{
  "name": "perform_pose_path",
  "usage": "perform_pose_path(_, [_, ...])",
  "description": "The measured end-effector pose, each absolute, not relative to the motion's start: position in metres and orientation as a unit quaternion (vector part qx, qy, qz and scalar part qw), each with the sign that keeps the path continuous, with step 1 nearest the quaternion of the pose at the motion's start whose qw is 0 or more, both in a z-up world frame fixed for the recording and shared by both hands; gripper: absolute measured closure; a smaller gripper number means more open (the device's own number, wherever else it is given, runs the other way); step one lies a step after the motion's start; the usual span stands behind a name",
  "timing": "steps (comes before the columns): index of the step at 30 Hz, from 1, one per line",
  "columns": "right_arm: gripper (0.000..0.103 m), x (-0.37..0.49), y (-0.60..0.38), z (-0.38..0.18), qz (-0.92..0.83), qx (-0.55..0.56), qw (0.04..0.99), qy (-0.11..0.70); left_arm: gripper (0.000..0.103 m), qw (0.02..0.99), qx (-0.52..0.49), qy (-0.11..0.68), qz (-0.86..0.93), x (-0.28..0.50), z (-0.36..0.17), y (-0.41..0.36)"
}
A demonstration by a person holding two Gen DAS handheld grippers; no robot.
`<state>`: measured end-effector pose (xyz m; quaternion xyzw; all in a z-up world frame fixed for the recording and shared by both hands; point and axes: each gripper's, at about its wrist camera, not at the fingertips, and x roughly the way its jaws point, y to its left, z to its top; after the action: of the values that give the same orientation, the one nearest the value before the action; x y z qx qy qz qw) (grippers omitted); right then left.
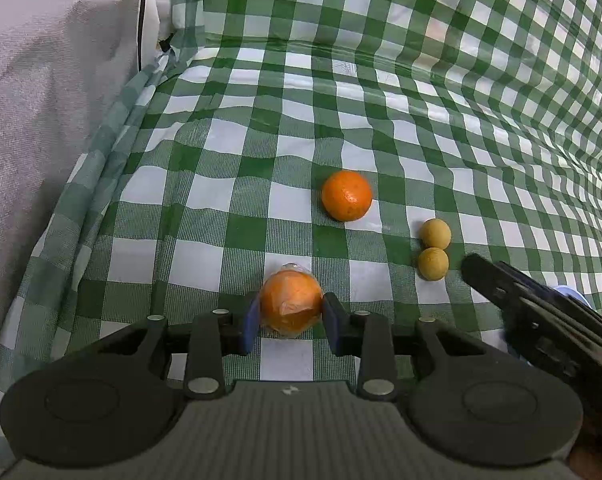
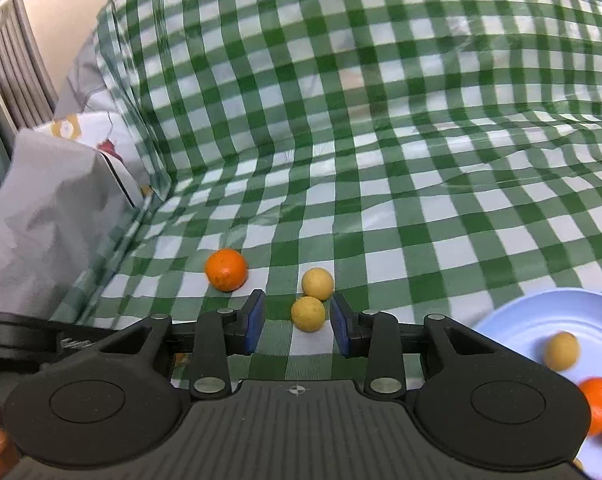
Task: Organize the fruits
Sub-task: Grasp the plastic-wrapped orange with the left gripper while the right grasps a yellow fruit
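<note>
- the left gripper (image 1: 291,314) pinches a plastic-wrapped orange (image 1: 291,304) between its blue pads, low in the left wrist view, over the green checked cloth (image 1: 381,80).
- a bare orange (image 1: 346,195) lies on the cloth at 1 o'clock from the held one, well apart from it.
- two small yellow fruits touch each other, one (image 2: 318,283) just beyond the other (image 2: 308,313).
- the right gripper (image 2: 298,318) is spread wide, its pads on either side of the nearer yellow fruit and not touching it.
- at 4 o'clock in the right wrist view, a pale blue plate (image 2: 513,320) holds another yellow fruit (image 2: 562,350) and a blurred orange (image 2: 599,404).
- grey fabric (image 1: 53,100) rises at 9 o'clock in the left wrist view.
</note>
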<state>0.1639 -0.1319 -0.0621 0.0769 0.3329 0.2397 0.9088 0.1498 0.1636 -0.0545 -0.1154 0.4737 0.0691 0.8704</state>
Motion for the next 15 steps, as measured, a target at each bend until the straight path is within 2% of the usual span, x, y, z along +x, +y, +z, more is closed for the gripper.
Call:
perform_pose_path(12, [0.065, 0.198, -0.096, -0.092, 0.206, 0.018, 0.904, 0.375, 0.066, 0.871, -0.114, 0.474, 0.062, 0.152, -0.055, 0.163])
perform_pose_path(14, [0.069, 0.199, -0.093, -0.094, 0.207, 0.009, 0.902, 0.380, 0.066, 0.871, -0.115, 0.474, 0.062, 0.149, -0.054, 0.163])
perform_pose_path(15, [0.077, 0.198, -0.092, -0.095, 0.210, 0.005, 0.901, 0.379, 0.066, 0.871, -0.115, 0.474, 0.063, 0.146, -0.054, 0.163])
